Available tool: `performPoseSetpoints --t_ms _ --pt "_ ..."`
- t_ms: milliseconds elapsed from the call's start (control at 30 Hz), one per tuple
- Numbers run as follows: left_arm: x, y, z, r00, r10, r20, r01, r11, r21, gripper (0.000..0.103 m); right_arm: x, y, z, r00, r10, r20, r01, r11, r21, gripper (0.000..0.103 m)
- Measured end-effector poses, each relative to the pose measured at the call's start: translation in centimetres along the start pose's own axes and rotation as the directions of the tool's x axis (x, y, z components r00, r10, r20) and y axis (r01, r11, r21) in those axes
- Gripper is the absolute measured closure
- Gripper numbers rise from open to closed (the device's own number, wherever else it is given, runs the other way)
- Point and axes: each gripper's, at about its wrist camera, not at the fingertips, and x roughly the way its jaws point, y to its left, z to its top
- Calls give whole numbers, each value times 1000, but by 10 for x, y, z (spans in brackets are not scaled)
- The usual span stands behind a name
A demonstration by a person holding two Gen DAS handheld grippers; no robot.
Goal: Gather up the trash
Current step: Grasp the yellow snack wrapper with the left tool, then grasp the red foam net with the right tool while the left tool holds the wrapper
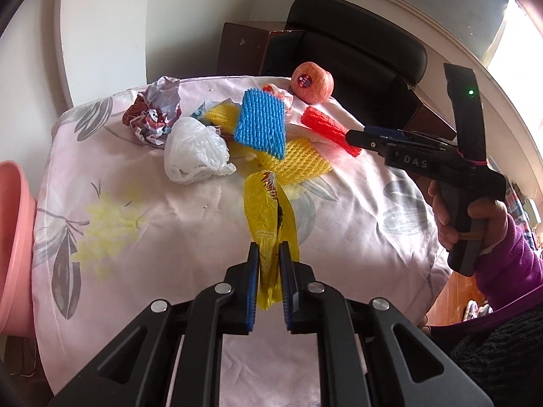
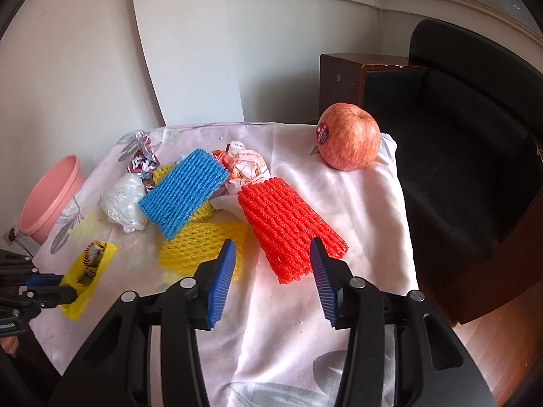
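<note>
My left gripper [image 1: 269, 254] is shut on a yellow snack wrapper [image 1: 269, 213], held just above the cloth; it also shows in the right wrist view [image 2: 89, 264]. My right gripper [image 2: 271, 254] is open, its jaws on either side of the near end of a red foam net [image 2: 288, 220], also seen in the left wrist view [image 1: 331, 130]. Behind lie a blue foam net [image 2: 185, 191], yellow foam nets [image 2: 200, 246], a white plastic bag [image 2: 124, 203], a crumpled printed paper [image 2: 246, 166] and a crumpled foil wrapper [image 1: 152, 112].
A red apple [image 2: 349, 140] stands at the far right of the pink floral cloth [image 2: 339, 271]. A pink bin [image 2: 49, 200] stands off the table's left side. A black chair [image 2: 475, 135] and a dark wooden box [image 2: 339, 84] stand behind, to the right.
</note>
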Motion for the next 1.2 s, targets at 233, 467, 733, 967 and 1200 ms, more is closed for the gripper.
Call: performPoseSetpoints --t_ms 233,467,733,967,1200 --pt "-7 6 -1 1000 18 21 -18 999 -38 92 24 -7 -5 999 -22 -33 22 1000 -9 59" --pt "-8 6 2 999 12 36 -11 999 -48 92 17 -13 -12 999 -13 -38 13 1000 15 90" --pt "-18 7 9 996 29 89 -24 998 -59 92 -19 -22 -2 998 50 41 -53 995 87 91" --pt "-35 19 17 980 114 164 -101 991 -85 92 -34 -6 23 982 163 99 -173 980 99 91" --pt "-55 49 22 945 242 220 -200 960 -196 92 -20 40 43 957 280 78 -283 959 30 91"
